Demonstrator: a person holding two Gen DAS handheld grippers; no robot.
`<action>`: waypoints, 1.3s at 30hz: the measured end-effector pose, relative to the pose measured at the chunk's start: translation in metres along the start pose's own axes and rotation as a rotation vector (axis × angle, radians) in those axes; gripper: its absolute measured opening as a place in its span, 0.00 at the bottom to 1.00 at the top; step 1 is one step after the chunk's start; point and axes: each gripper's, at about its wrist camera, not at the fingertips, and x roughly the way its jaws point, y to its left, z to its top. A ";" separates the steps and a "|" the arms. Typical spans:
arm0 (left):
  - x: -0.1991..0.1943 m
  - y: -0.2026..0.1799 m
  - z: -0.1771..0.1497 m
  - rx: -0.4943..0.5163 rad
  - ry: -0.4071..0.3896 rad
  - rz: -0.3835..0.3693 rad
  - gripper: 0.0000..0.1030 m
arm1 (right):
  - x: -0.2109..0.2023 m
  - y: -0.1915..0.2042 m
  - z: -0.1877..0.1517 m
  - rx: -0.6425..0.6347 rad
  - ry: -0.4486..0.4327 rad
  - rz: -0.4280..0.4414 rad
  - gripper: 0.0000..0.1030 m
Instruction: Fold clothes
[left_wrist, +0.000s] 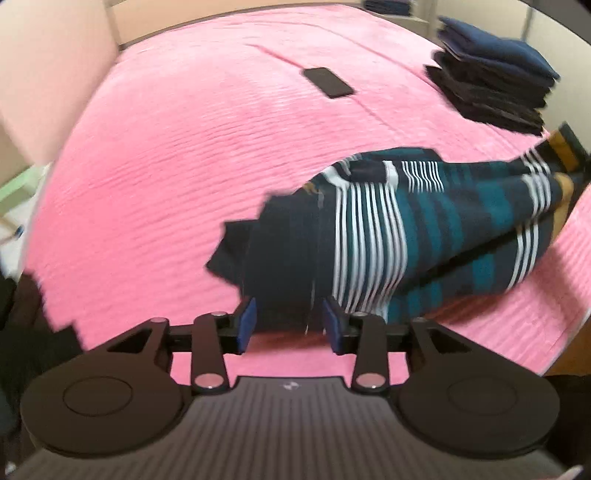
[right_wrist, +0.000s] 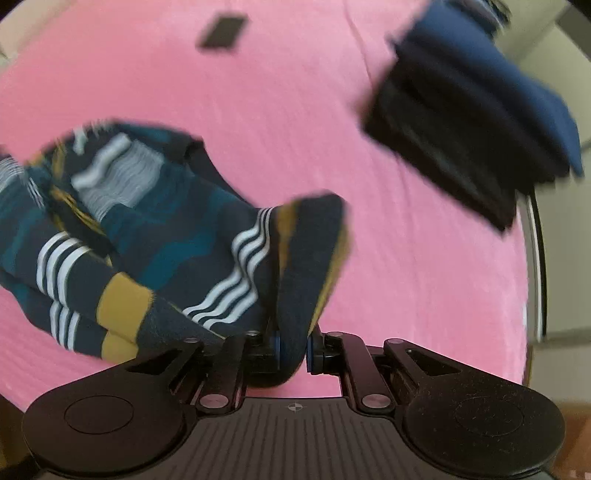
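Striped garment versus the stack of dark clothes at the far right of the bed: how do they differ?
The striped garment is bunched and held at both ends by the left hand-held gripper and right hand-held gripper; the stack of dark clothes lies folded and untouched. The garment has white, teal and mustard stripes; the stack is plain navy and black. Both are over the pink bedspread.

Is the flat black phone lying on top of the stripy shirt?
No, the flat black phone lies alone on the pink ribbed bedspread, apart from the striped navy-and-teal garment.
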 end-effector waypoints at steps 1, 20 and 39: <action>0.006 -0.002 0.010 0.010 0.000 -0.005 0.36 | 0.004 0.000 -0.001 0.013 0.010 0.010 0.38; 0.254 -0.065 0.172 0.586 0.106 -0.078 0.47 | 0.103 -0.075 0.013 0.161 -0.097 0.249 0.77; 0.172 -0.032 0.191 0.395 0.021 -0.138 0.01 | 0.084 -0.072 0.078 -0.087 -0.240 0.371 0.03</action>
